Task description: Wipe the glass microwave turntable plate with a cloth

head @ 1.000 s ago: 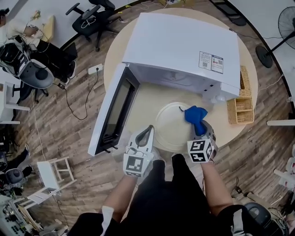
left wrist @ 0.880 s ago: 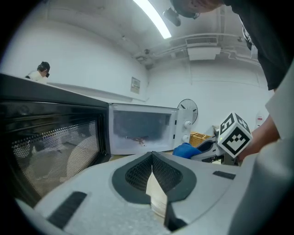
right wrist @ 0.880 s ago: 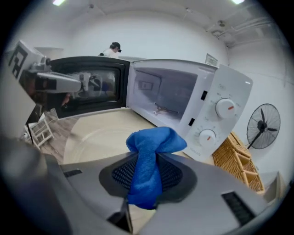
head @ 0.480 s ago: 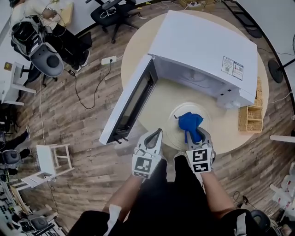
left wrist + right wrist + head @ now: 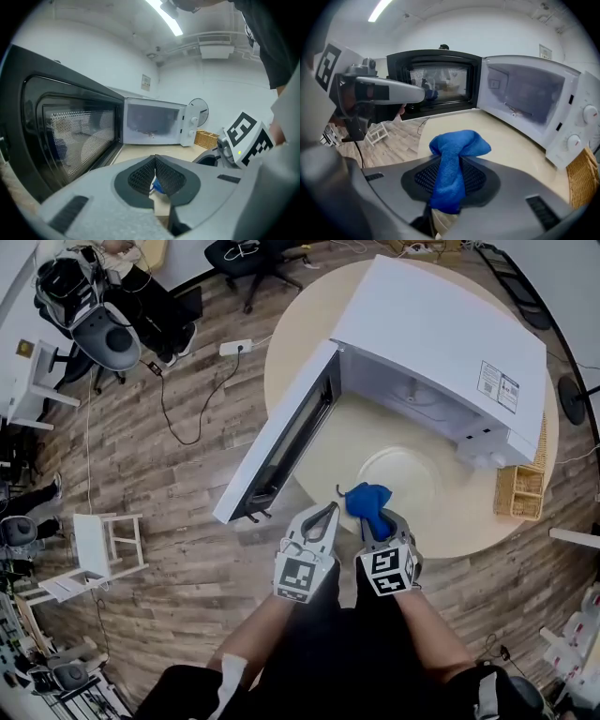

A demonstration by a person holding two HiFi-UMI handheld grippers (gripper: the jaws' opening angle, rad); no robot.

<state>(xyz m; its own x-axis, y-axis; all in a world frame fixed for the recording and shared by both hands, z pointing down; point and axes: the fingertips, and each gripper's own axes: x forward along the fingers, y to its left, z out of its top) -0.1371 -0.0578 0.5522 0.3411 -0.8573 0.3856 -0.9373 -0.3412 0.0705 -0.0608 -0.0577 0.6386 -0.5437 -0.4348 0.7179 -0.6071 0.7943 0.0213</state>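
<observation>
The glass turntable plate point(image 5: 417, 479) lies on the round table point(image 5: 309, 343) in front of the open white microwave point(image 5: 441, 334). My right gripper point(image 5: 378, 521) is shut on a blue cloth point(image 5: 366, 499), which rests at the plate's near-left rim. In the right gripper view the cloth point(image 5: 457, 154) bulges up between the jaws of the right gripper point(image 5: 452, 171). My left gripper point(image 5: 325, 510) is beside it to the left, over the table's edge, its jaws together with nothing held. In its own view the left gripper point(image 5: 154, 161) points at the microwave point(image 5: 154, 126).
The microwave door point(image 5: 281, 442) swings out to the left, past the table's rim. A wicker basket point(image 5: 525, 493) stands at the right by the microwave. On the wooden floor are a white stool point(image 5: 103, 545), a power strip with cable point(image 5: 234, 348) and office chairs point(image 5: 248, 259).
My right gripper has drawn the blue cloth across the plate from its right side to its near-left rim. The left gripper stays beside it, still shut.
</observation>
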